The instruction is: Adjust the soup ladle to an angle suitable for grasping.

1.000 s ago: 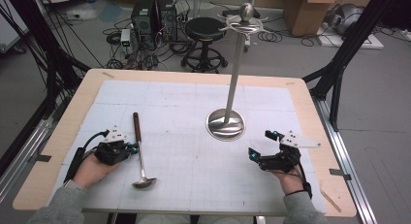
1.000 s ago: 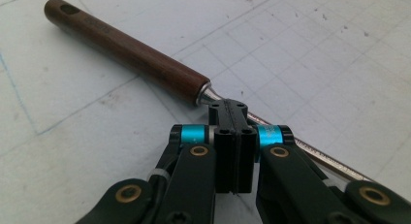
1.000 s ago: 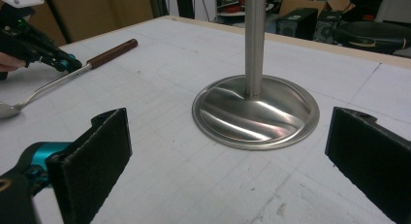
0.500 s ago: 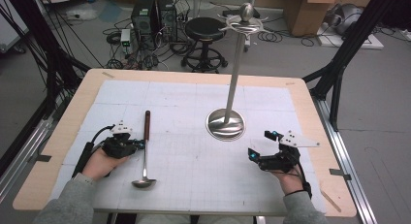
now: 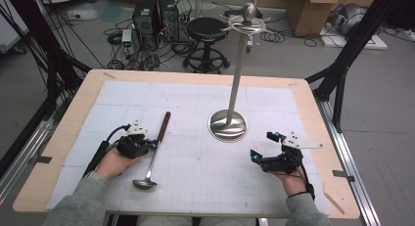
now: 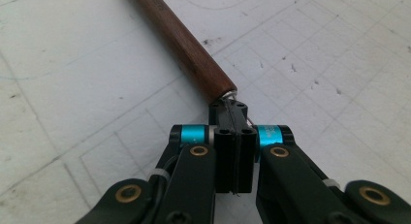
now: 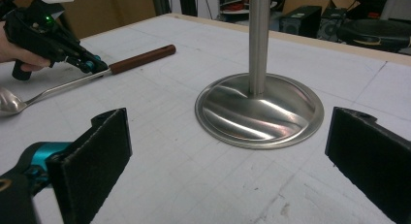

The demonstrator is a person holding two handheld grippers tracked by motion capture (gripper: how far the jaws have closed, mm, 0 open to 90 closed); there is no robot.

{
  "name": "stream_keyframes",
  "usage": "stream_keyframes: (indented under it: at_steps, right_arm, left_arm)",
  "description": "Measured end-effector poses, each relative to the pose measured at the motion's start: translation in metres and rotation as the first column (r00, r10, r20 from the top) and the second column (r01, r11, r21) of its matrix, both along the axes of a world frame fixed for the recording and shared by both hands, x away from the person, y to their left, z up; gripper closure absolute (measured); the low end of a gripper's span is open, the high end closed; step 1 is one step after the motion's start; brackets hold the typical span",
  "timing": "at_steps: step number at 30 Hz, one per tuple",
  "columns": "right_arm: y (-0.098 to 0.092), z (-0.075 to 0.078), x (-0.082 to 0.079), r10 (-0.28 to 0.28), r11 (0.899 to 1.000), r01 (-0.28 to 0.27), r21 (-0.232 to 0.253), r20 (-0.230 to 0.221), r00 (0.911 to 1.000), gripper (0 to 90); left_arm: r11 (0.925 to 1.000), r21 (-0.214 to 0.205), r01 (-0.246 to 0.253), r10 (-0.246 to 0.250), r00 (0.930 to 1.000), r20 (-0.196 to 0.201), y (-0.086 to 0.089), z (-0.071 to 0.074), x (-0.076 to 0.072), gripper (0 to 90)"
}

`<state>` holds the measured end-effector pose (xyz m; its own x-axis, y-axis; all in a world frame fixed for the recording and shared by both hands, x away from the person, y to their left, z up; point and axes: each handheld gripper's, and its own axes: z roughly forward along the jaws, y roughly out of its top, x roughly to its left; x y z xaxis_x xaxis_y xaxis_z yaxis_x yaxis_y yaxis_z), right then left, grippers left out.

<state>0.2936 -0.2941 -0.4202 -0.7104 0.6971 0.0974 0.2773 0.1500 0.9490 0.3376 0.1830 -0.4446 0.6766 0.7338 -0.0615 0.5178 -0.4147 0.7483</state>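
A ladle (image 5: 164,125) with a brown wooden handle and a steel bowl lies on the white mat at the left. My left gripper (image 5: 152,144) is shut on its thin metal stem just below the wood. In the left gripper view the jaws meet around the stem where the handle (image 6: 184,44) ends, at the left gripper (image 6: 228,107). My right gripper (image 5: 254,156) rests at the right with its jaws wide open and nothing between them. In the right gripper view the right gripper (image 7: 232,151) faces the steel stand's base (image 7: 259,110), with the ladle (image 7: 140,58) farther off.
A tall steel stand (image 5: 228,124) with a round base and hooks at its top rises from the middle of the mat. The wooden table edge (image 5: 205,77) frames the mat. Behind the table are a stool, computer cases and cables on the floor.
My left gripper has moved to the right. The ladle's wooden handle has swung right with it, while the bowl stayed about where it was. The right gripper has kept still.
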Motion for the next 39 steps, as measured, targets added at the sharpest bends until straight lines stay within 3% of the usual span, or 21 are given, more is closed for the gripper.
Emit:
stream_keyframes:
  at_steps: [13, 22, 27, 39]
  right_arm:
    - [0.0, -0.001, 0.0, 0.004, 1.0, -0.004, -0.003, -0.005, 1.0, 1.6]
    - [0.001, -0.001, 0.0, 0.007, 1.0, -0.007, -0.005, -0.012, 0.9999, 1.6]
    - [0.001, -0.001, 0.0, 0.007, 1.0, -0.007, -0.005, -0.013, 0.9999, 1.6]
    - [0.001, -0.001, 0.0, 0.007, 1.0, -0.007, -0.004, -0.014, 0.9999, 1.6]
  left_arm:
    - [0.9975, 0.036, 0.061, -0.062, 0.9981, 0.009, -0.021, 0.002, -0.003, 89.5]
    - [0.9949, 0.022, 0.098, -0.098, 0.9952, 0.001, -0.028, 0.002, -0.006, 89.6]
    - [0.9896, 0.016, 0.143, -0.143, 0.9897, -0.003, -0.032, 0.002, -0.009, 89.5]
    - [0.9873, 0.045, 0.152, -0.153, 0.9882, 0.007, -0.034, 0.004, -0.01, 89.5]
